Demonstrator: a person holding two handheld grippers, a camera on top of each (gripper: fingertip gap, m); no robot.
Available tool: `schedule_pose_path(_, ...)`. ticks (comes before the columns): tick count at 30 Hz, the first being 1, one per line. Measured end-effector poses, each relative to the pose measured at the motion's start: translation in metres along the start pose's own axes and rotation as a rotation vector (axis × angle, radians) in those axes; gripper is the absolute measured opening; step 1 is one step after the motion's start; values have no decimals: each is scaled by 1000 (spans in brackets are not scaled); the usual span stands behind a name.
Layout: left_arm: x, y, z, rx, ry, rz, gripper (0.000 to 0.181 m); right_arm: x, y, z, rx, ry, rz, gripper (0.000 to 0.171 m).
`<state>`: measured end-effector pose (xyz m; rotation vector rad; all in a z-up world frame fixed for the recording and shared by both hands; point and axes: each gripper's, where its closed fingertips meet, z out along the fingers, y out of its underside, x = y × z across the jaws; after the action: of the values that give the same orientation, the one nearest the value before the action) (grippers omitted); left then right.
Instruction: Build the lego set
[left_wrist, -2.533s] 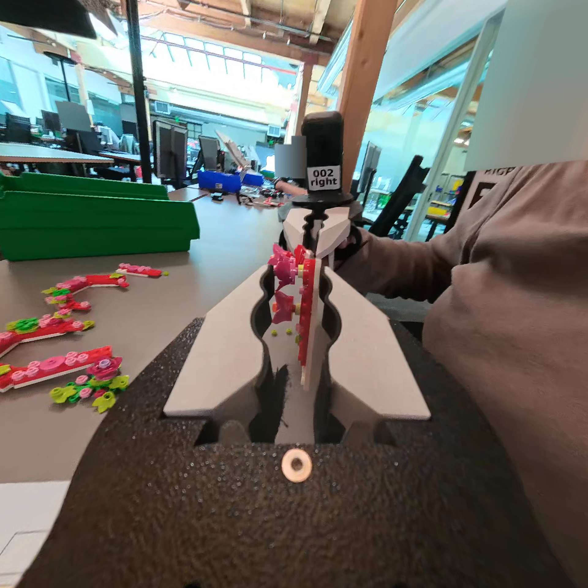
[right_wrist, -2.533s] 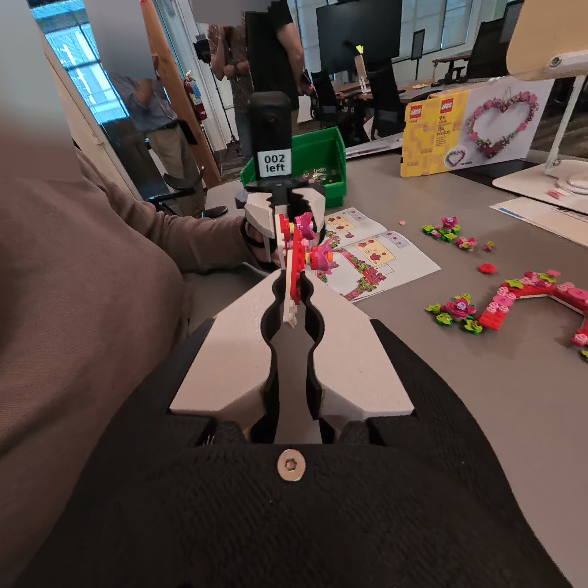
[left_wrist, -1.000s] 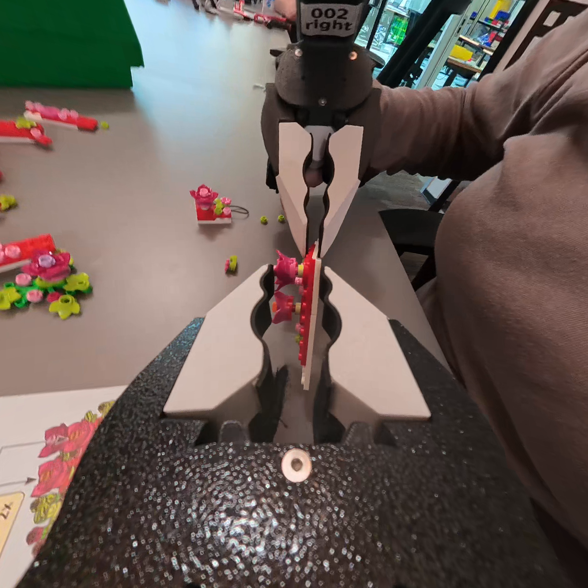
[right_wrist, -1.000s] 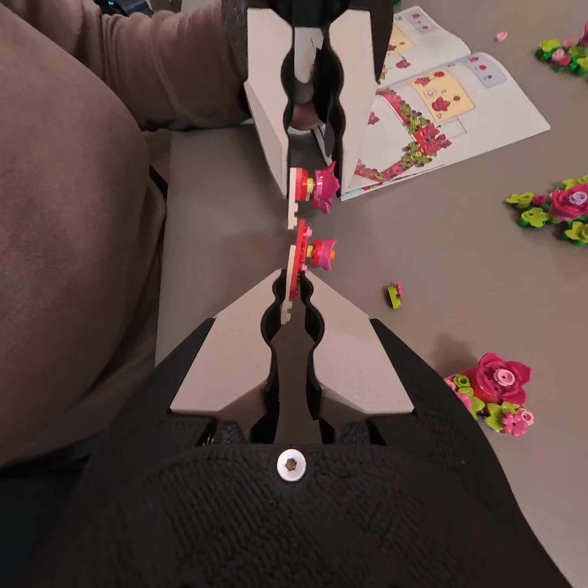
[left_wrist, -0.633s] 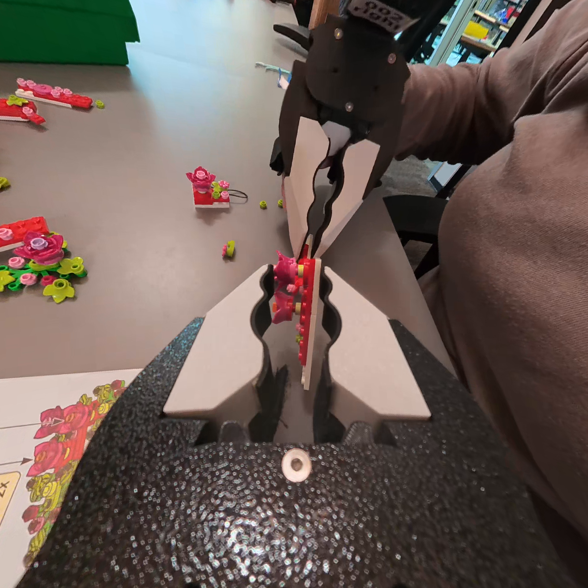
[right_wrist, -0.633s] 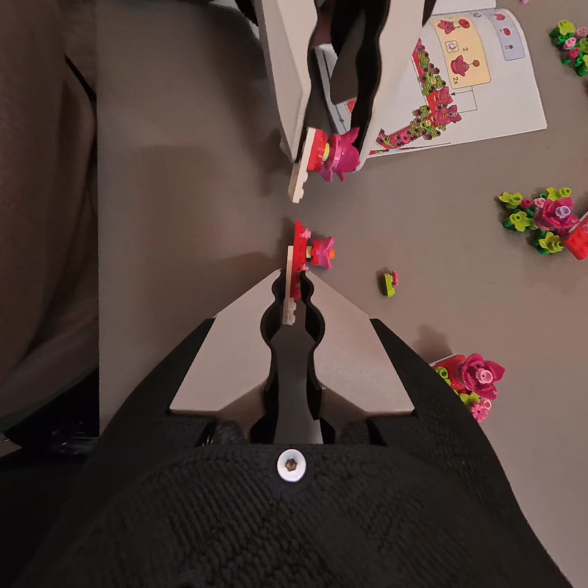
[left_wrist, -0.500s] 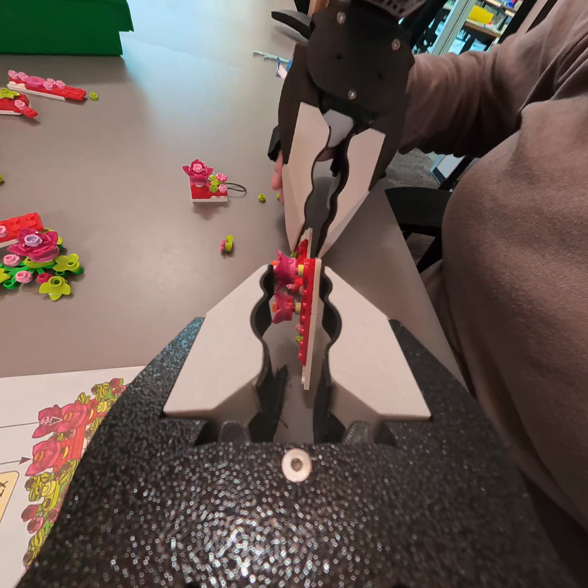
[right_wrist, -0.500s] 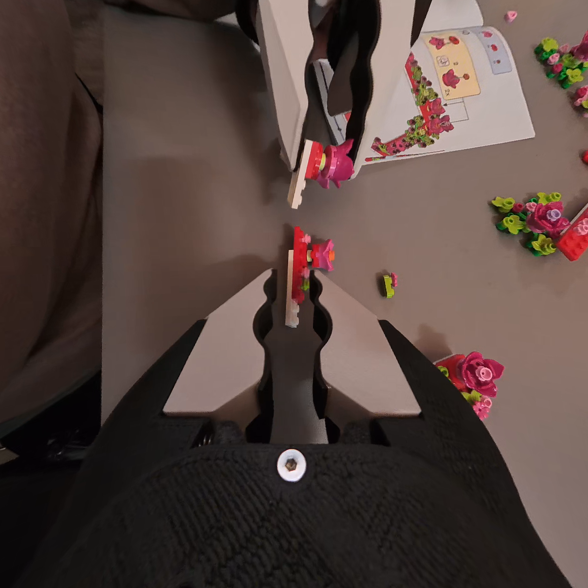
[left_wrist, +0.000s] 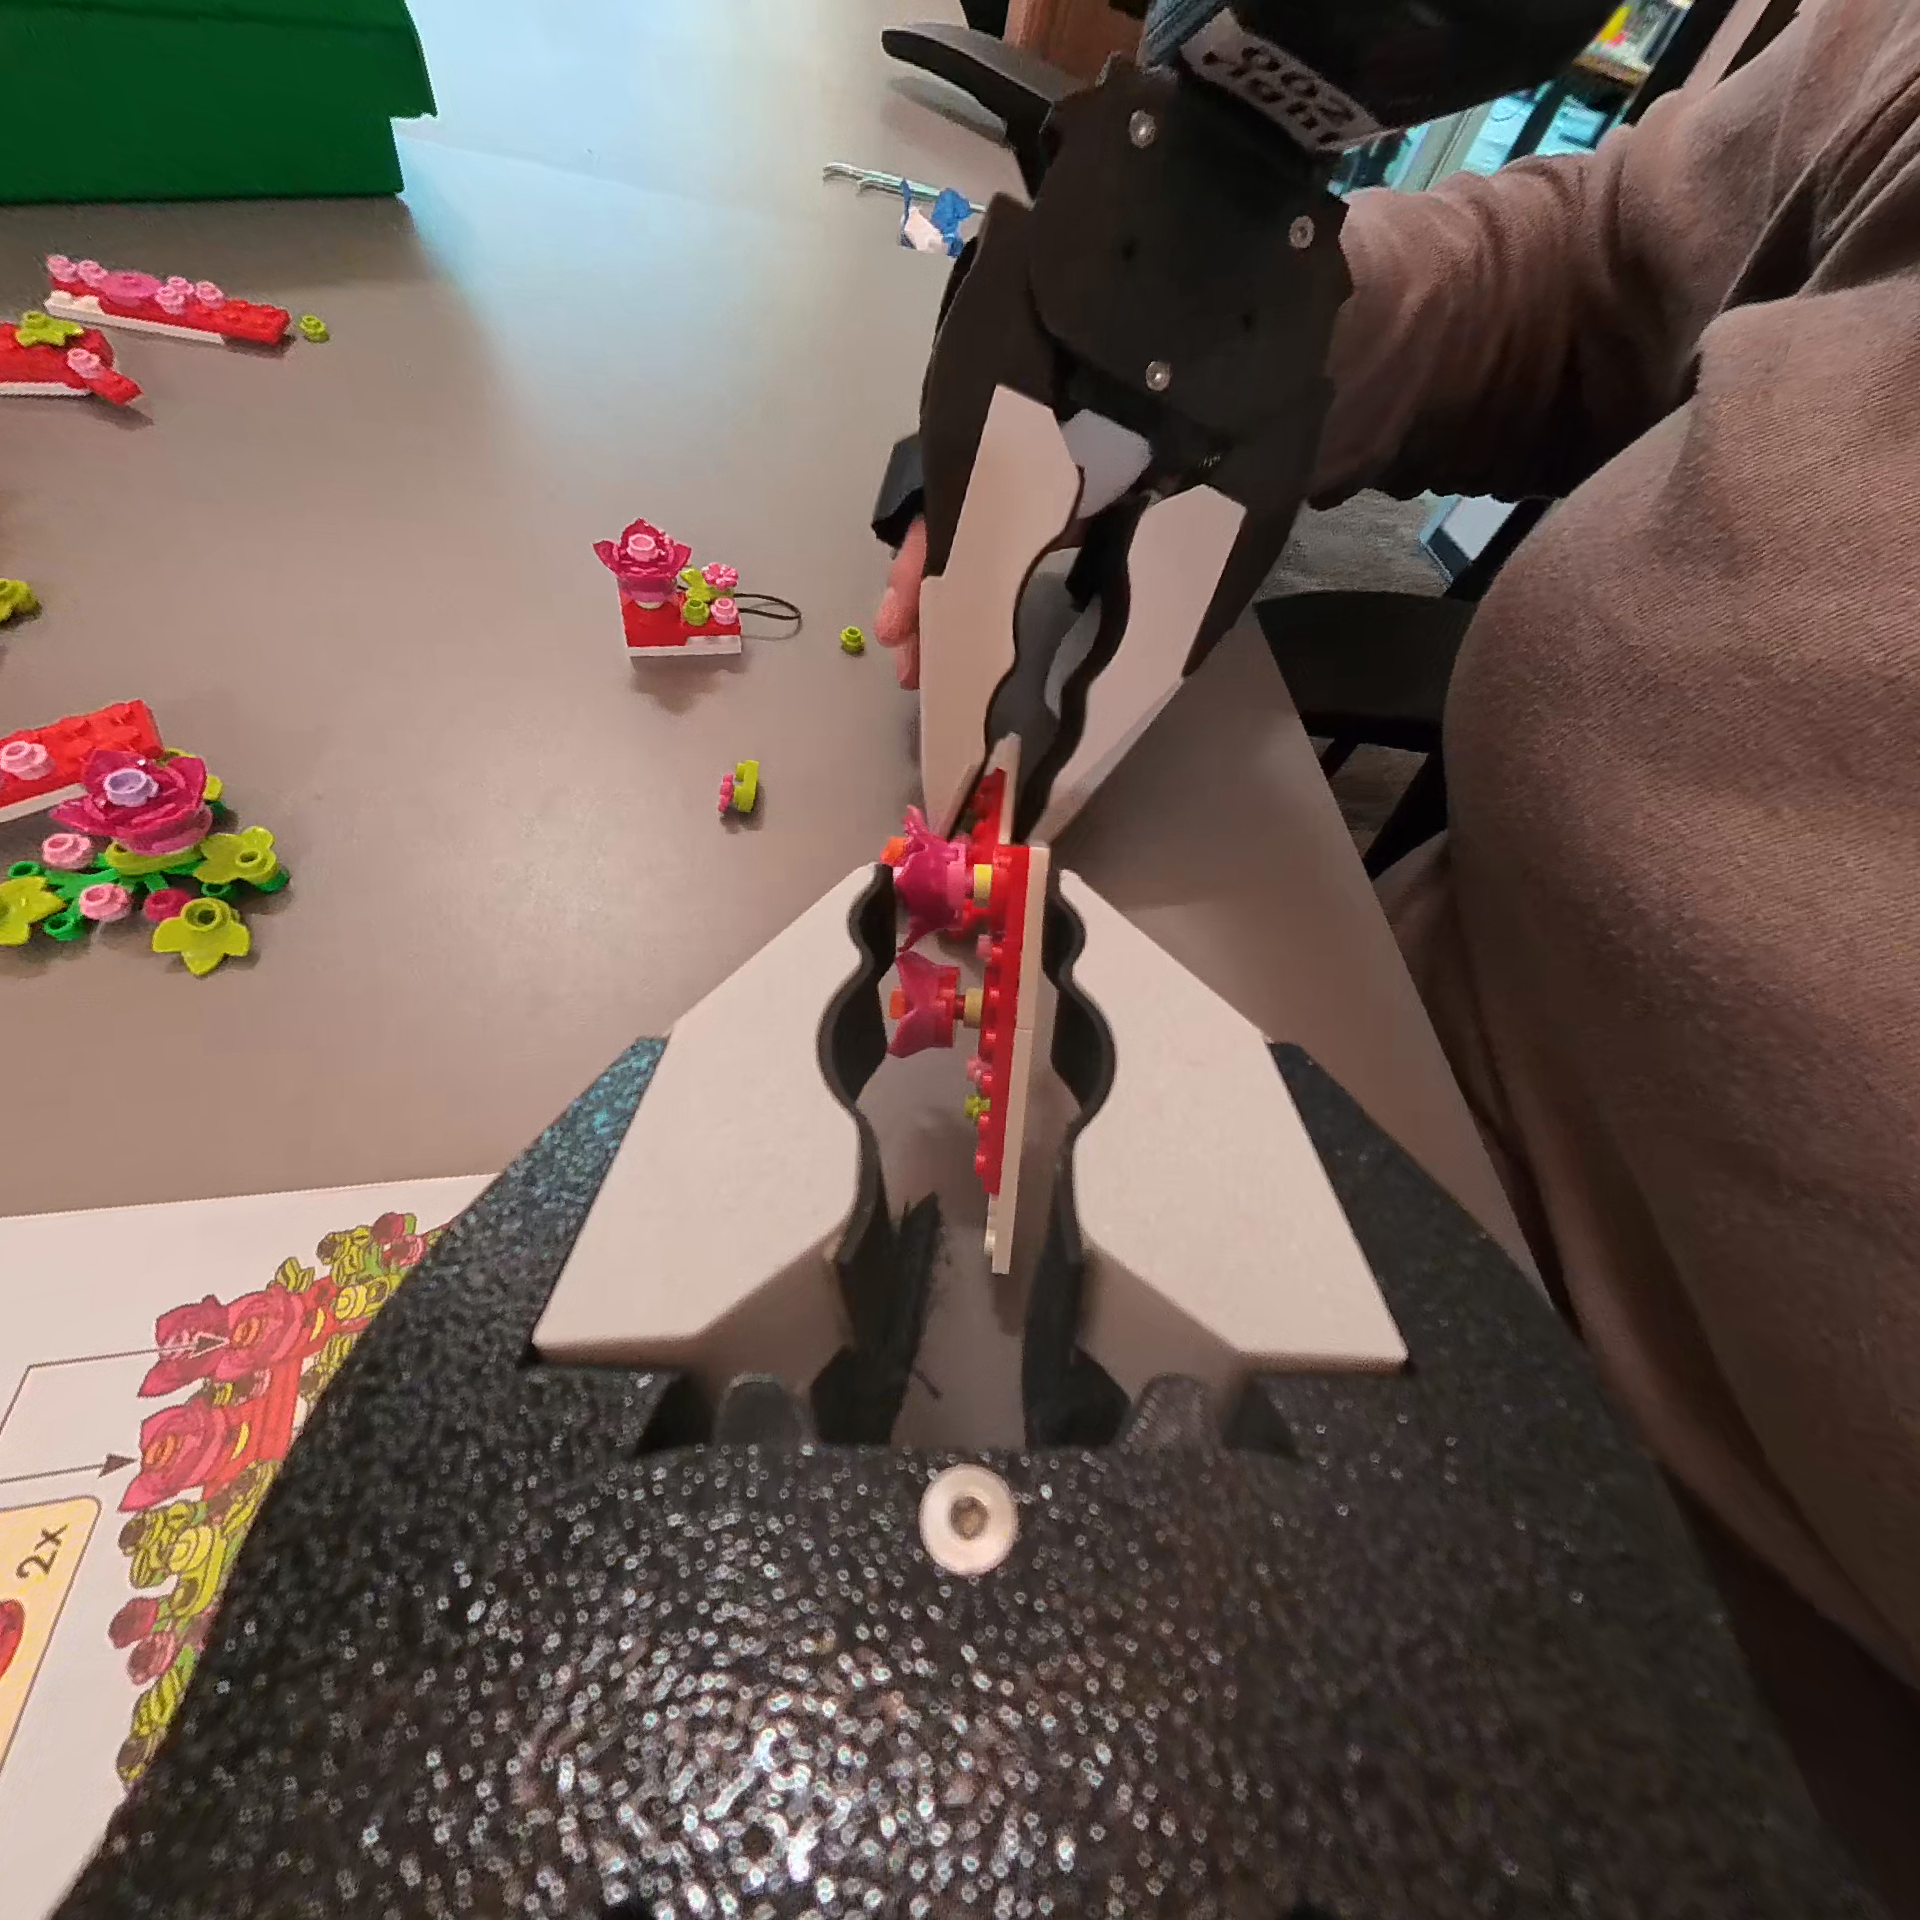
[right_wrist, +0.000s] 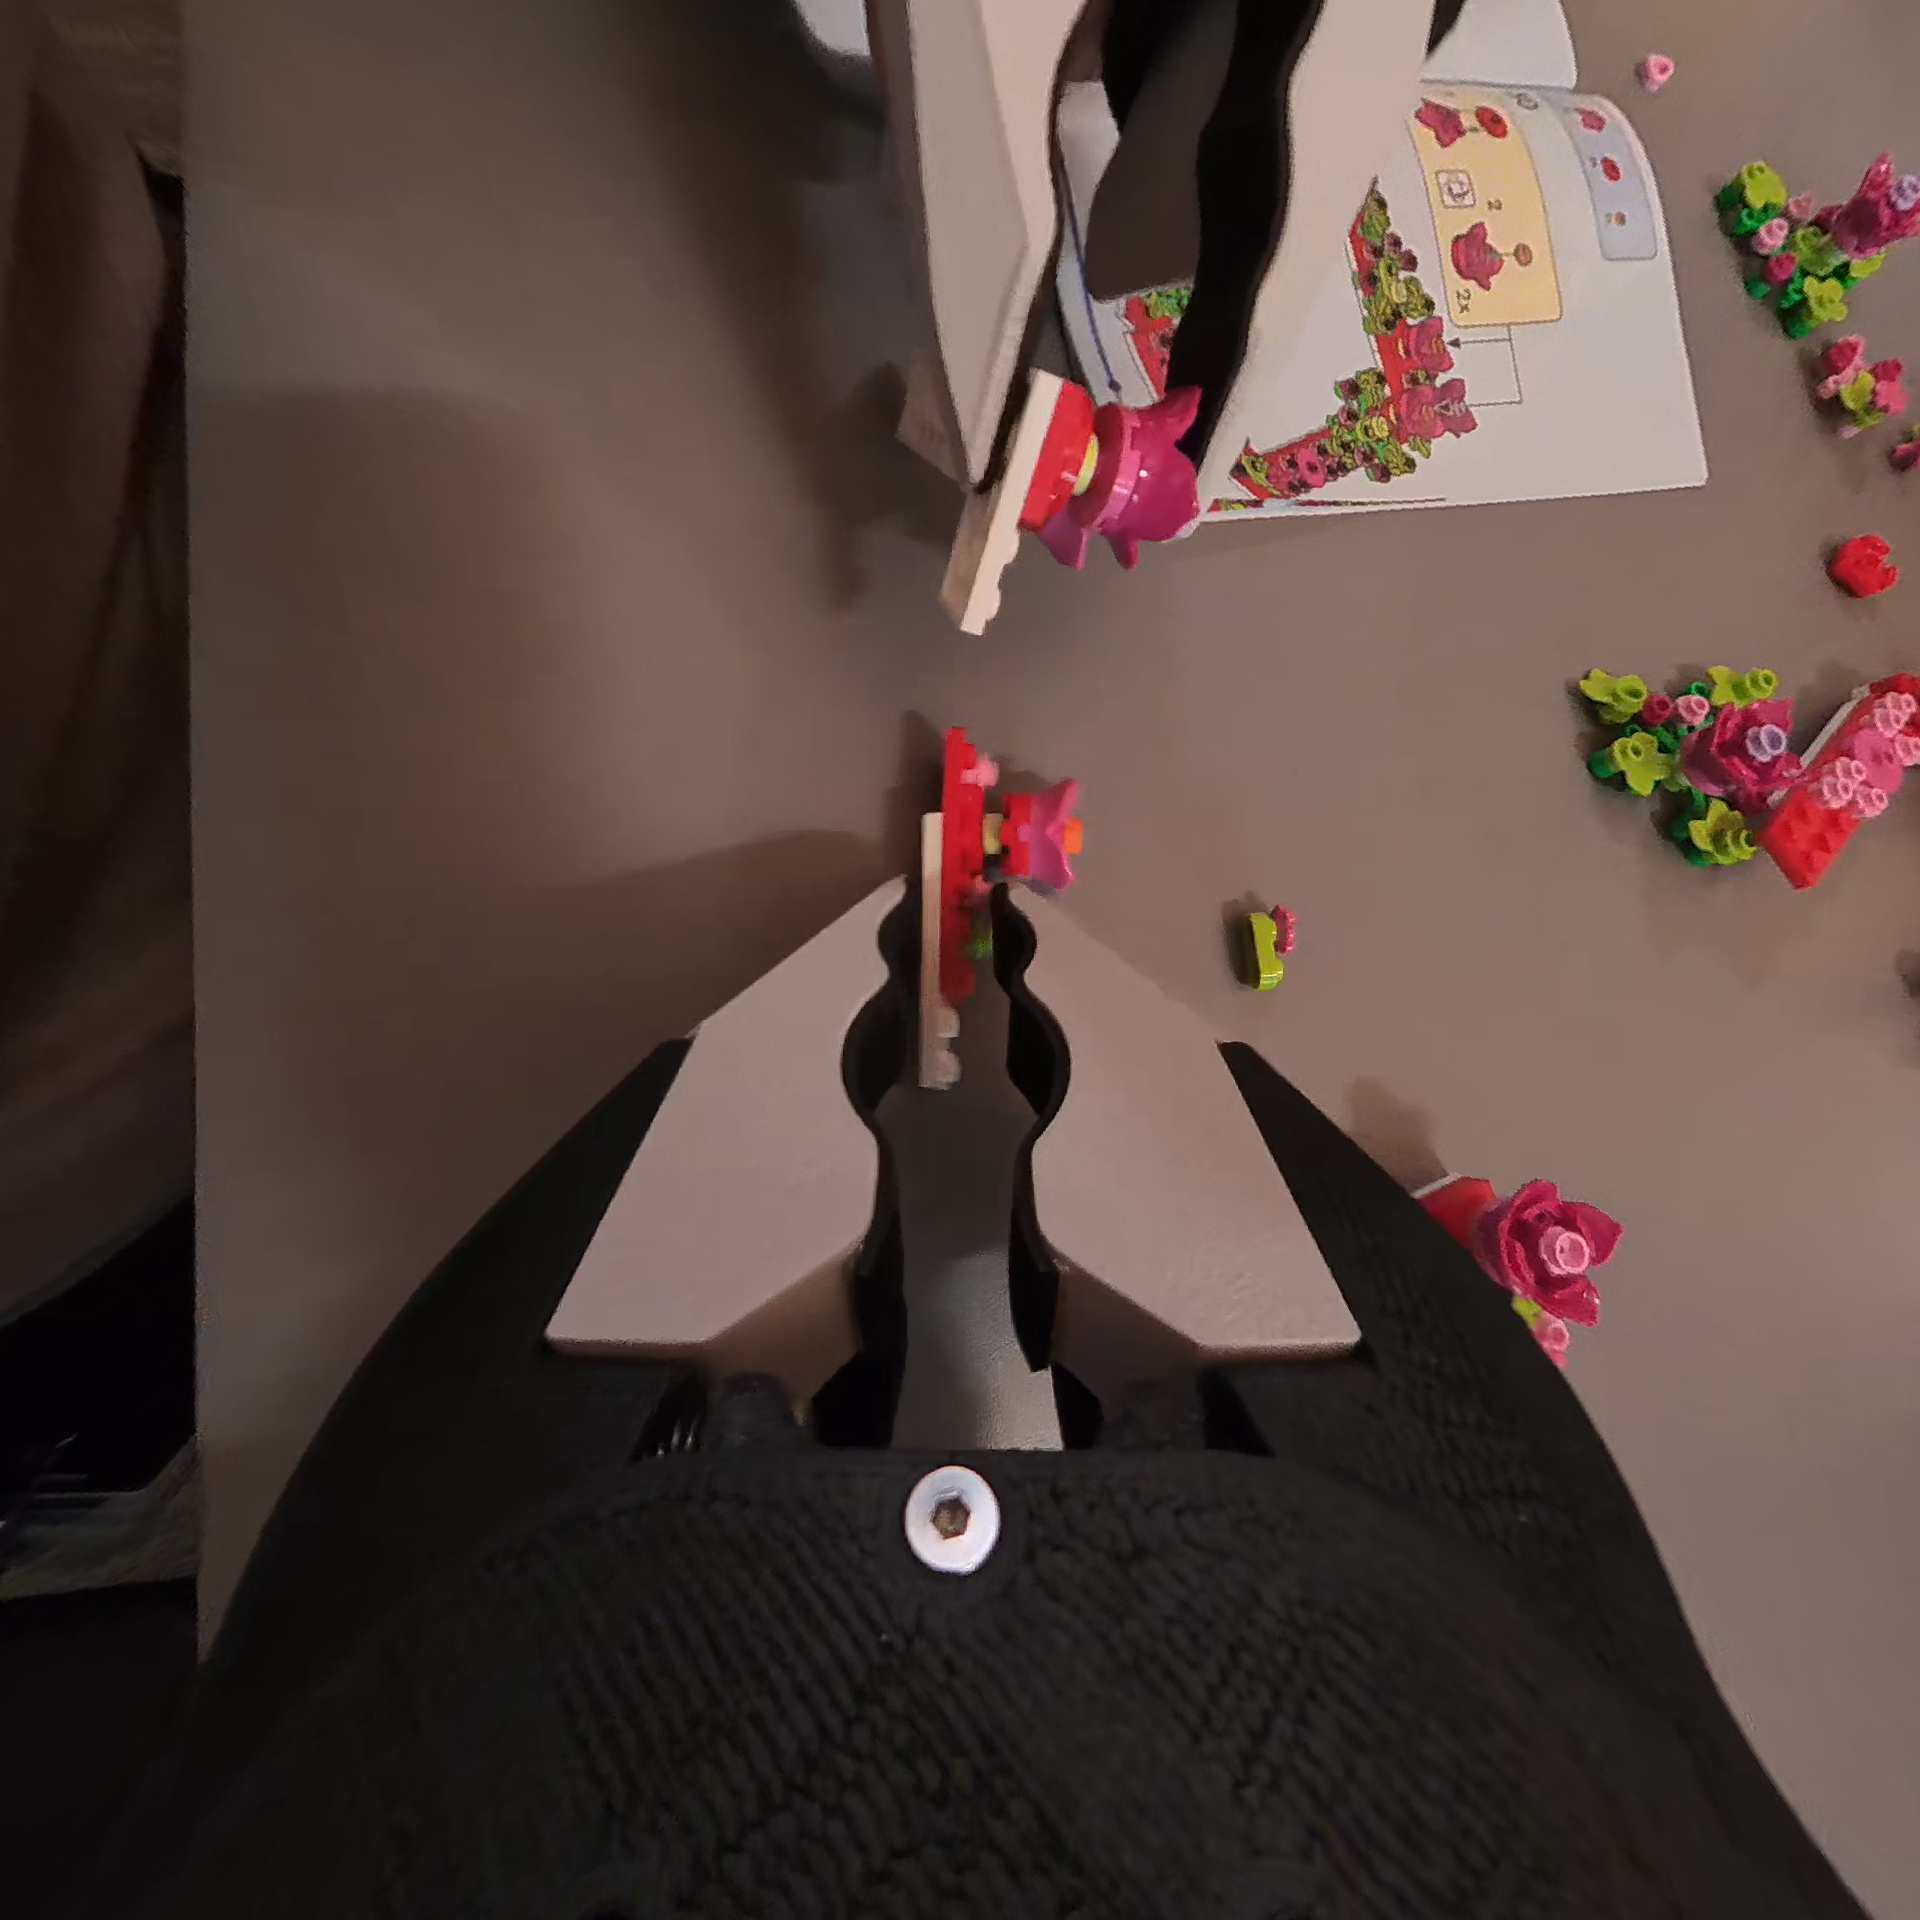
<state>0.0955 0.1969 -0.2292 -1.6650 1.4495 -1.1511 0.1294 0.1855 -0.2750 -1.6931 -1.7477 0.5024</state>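
My left gripper (left_wrist: 968, 883) is shut on a red-and-white plate strip (left_wrist: 1006, 1049) that carries two magenta flowers (left_wrist: 925, 1013) and is held on edge above the grey table (left_wrist: 468, 468). My right gripper (left_wrist: 1003, 790) comes in from above, tilted, shut on a second red-and-white strip (left_wrist: 987, 821); their ends overlap in this view. In the right wrist view my right gripper (right_wrist: 956, 904) holds its strip (right_wrist: 958, 790) with one magenta flower (right_wrist: 1039, 831). The left gripper (right_wrist: 1091, 468) and its strip (right_wrist: 1003, 509) sit beyond, a clear gap between the two strips.
An open instruction booklet (right_wrist: 1507, 312) lies under the left gripper. A rose-and-leaf cluster (left_wrist: 135, 831), a small rose assembly (left_wrist: 665, 603), a loose lime piece (left_wrist: 740, 787) and red strips (left_wrist: 166, 301) lie on the table. A person's brown sleeve (left_wrist: 1662, 831) fills the right side. My right fingertips sit around 6 cm from my left ones. My right tips are roughly 5 cm from the loose lime piece (left_wrist: 740, 787). The right camera catches it too, in the right wrist view (right_wrist: 1269, 928).
The right gripper has tilted and swung over the table. The two strips, nearly end to end a second ago, now show a wider gap in the right wrist view.
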Motion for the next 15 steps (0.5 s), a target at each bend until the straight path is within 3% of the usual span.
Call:
schedule_pose_path(7,-4,-12,-16,50,-86,48,26,12,-9,-2,49,56,31,9)
schedule_pose_path(15,-7,-84,-110,351,-495,235,26,66,-110,-39,304,235,-190,9)
